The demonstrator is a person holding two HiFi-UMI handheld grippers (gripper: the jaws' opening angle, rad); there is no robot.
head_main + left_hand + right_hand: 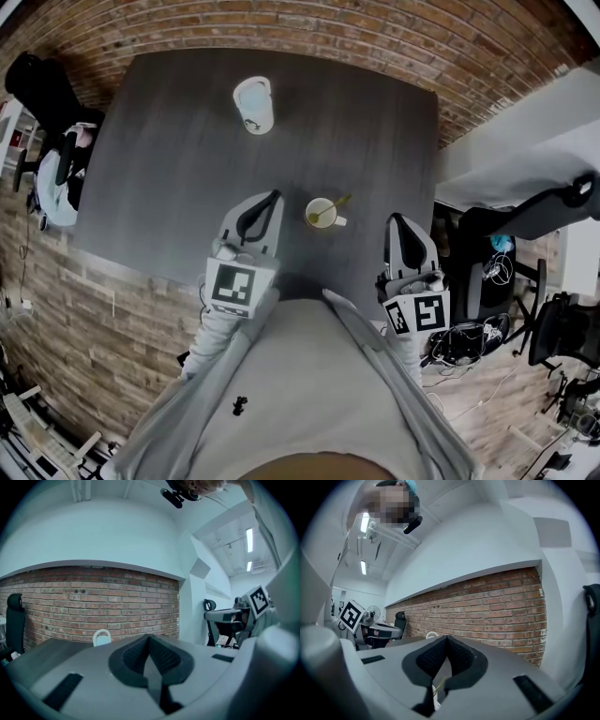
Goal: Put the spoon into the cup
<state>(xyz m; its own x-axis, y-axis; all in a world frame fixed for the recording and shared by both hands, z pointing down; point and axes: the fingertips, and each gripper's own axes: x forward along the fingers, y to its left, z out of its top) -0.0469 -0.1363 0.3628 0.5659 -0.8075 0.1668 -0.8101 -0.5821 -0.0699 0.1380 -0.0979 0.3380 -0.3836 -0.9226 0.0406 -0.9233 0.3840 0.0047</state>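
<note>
Spoon stands in the cup on the dark table, its handle leaning over the rim. My left tongs and right tongs flank the cup without touching it, both pressed together and pinching nothing. A white container sits well apart, toward the far edge.

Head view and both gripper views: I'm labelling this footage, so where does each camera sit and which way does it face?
Head view: on the person's head, looking steeply down at the dark grey table; grey sleeves, left gripper and right gripper show.
Left gripper view: on the left gripper, facing level along its shut jaws toward the red brick wall.
Right gripper view: on the right gripper, facing that wall past its shut jaws.
Shared: all three show the tall white cup.
</note>
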